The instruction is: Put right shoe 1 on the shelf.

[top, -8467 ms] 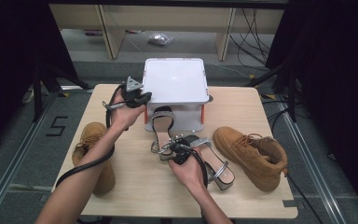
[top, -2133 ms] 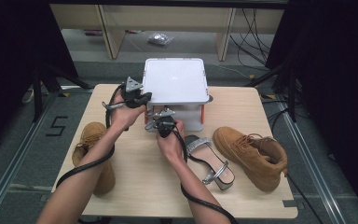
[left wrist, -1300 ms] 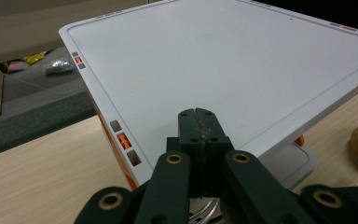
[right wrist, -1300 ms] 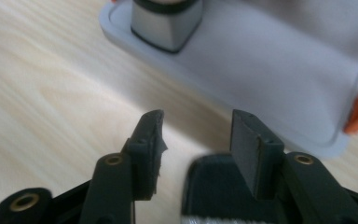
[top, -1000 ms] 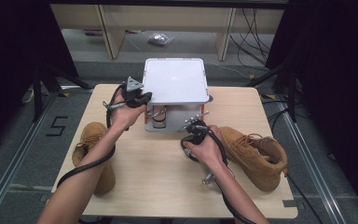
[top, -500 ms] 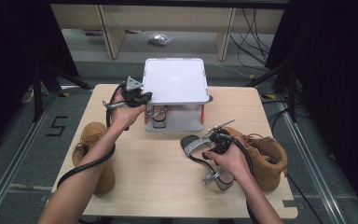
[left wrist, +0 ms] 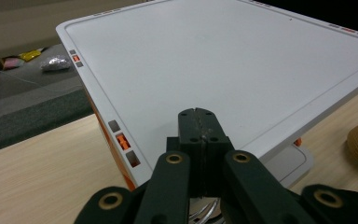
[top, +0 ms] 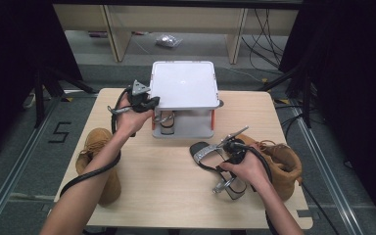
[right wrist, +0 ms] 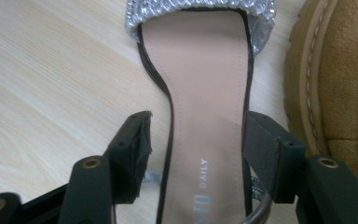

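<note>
Tan insole of the sandal [right wrist: 200, 116] lies between the right gripper [right wrist: 193, 144]'s jaws, just opening, ungripped; left gripper [left wrist: 199, 140] clenched empty. Closing off-centre could tip it against the boot [right wrist: 340, 79] beside.

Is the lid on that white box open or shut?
Open: the white plastic box's lid is lifted off its base, held at its corner by the left gripper's shut jaws.

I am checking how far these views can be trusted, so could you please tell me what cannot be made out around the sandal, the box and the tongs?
- Sandal: its heel end is cut off by the bottom edge of the right gripper view, and the hand covers it in the high view.
- Right tongs: whether the pads touch the sole is unclear.
- Sandal inside the box: mostly hidden under the raised lid in the high view.
- Left tongs: what they pinch is unclear.
</note>
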`<state>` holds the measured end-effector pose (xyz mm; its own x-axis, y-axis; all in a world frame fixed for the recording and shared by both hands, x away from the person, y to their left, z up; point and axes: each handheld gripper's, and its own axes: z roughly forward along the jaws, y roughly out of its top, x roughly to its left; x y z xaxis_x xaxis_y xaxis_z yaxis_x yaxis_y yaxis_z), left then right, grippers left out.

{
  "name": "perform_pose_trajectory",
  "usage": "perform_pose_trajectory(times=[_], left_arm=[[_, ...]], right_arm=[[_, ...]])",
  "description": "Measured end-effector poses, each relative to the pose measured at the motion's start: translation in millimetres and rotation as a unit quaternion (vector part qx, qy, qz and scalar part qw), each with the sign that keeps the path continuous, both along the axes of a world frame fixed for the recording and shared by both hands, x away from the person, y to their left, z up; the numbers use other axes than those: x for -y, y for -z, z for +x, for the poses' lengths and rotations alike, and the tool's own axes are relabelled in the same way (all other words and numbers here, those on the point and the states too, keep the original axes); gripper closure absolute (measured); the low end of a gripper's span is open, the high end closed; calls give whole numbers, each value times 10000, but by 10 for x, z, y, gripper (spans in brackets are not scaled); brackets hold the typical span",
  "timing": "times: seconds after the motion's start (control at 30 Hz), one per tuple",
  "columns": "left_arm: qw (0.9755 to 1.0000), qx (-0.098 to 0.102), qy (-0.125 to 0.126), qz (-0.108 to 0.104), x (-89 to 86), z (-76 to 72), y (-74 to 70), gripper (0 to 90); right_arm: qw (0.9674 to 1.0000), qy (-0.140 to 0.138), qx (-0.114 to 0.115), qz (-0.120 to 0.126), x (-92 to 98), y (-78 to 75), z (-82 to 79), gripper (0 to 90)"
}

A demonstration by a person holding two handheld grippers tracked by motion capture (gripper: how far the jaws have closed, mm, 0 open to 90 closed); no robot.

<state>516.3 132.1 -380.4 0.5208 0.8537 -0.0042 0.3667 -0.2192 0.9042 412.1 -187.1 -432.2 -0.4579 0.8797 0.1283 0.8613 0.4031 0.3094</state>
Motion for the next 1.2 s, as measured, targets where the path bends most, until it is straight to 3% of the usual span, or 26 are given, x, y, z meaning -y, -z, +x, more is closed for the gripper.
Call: perform_pose_trajectory(times=[0.17,0.27,0.83,0.9,1.2], left_arm=[[10000,-27,1,-8,-2,5,-5,898],[10000,-24,-2,-30,-2,5,-2,897],[10000,-40,2,-18,-4,8,-7,898],[10000,-38,2,-17,-4,8,-6,898],[10000,-36,-5,-14,0,6,-6,898]], right_arm=[[9999,-129,-44,-75,18,9,26,410],[9994,-225,-137,-241,27,35,42,398],[9975,-471,-348,-395,-27,68,106,365],[9967,-595,-355,-435,-17,88,128,365],[9952,-641,-515,-531,-32,200,154,361]])
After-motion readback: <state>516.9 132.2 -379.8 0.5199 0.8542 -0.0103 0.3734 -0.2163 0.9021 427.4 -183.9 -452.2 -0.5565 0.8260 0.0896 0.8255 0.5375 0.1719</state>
